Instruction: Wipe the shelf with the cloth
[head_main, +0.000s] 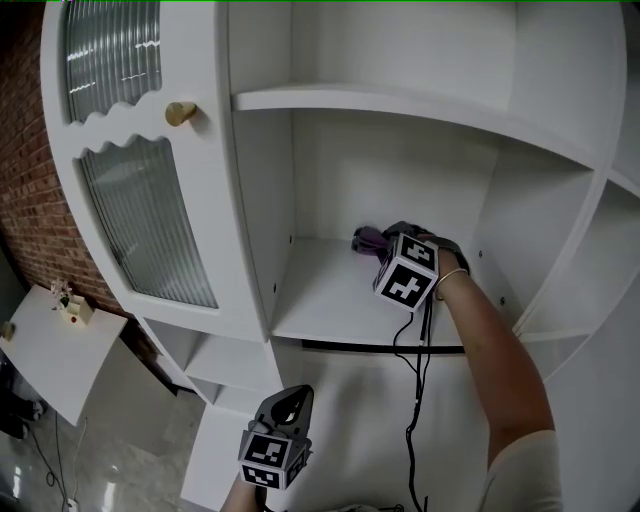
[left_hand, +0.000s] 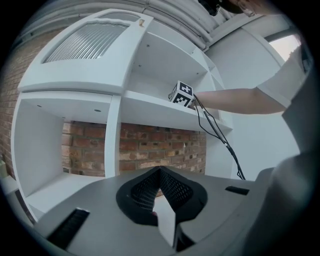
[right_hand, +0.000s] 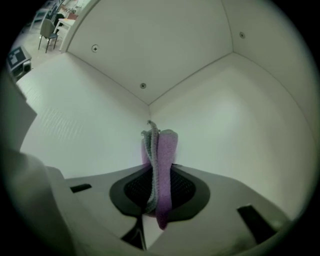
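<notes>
The right gripper (head_main: 388, 244) reaches deep into the middle compartment of a white cabinet, toward the far corner. Its jaws are clenched on the cloth (right_hand: 163, 149). The cloth is a folded strip with a fuzzy lilac layer beside a grey, knitted-looking one, and it stands upright between the ribbed black pads. In the head view it shows as a small purple bunch at the gripper's tip, low over the far part of the shelf (head_main: 322, 300); no view shows whether it presses on the board. The shelf is a smooth, matt white board with a rounded near edge. A thin black cable (head_main: 414, 395) hangs in loops from the gripper.

The left gripper (head_main: 284, 410) is held low, near the person and below the shelf. Its jaws are pressed together on nothing, meeting in a sharp ridge.

To the left the cabinet door (head_main: 205, 190) stands open. It has ribbed glass panes with wavy edges and a round, brass-coloured knob (head_main: 180, 113). Further left is a red brick wall (head_main: 28, 205) (rough against all that white).
</notes>
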